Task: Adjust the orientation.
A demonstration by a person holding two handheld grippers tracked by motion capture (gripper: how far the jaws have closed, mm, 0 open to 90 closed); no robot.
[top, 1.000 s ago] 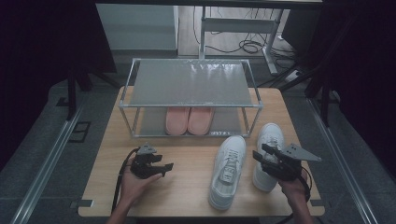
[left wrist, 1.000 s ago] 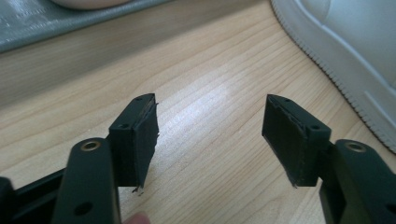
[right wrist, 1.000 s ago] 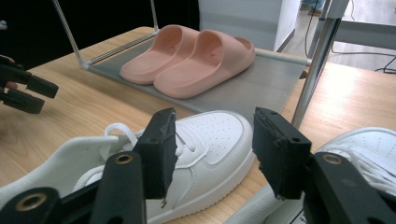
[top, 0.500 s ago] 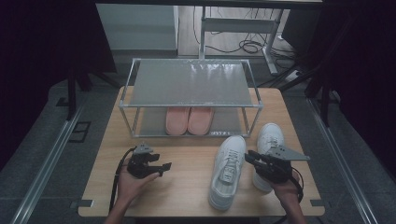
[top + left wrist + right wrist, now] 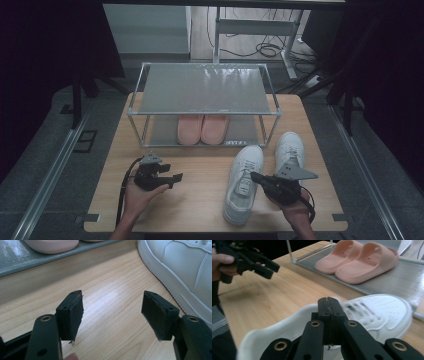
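Observation:
Two white sneakers lie on the right of the wooden table (image 5: pixel 200 205): the nearer one (image 5: pixel 239 202) and one farther right (image 5: pixel 289 146). My right gripper (image 5: pixel 254 176) points left over the nearer sneaker's opening. In the right gripper view the right gripper (image 5: pixel 328 300) is shut above this sneaker (image 5: pixel 382 312). Its jaws have just been closing, and the pads meet with nothing seen between them. My left gripper (image 5: pixel 174 179) rests in a hand at the front left. In the left gripper view it (image 5: pixel 112 312) stands open over bare wood, with the sneaker (image 5: pixel 185 262) to its right.
A metal shoe rack (image 5: pixel 205 89) stands at the back of the table. A pair of pink slippers (image 5: pixel 202 128) sits on its lower shelf. Bare wood lies between the two grippers. Dark floor and cables surround the table.
My right gripper has moved left, from the farther sneaker to over the nearer one, and its jaws have closed. The left gripper has stayed in place.

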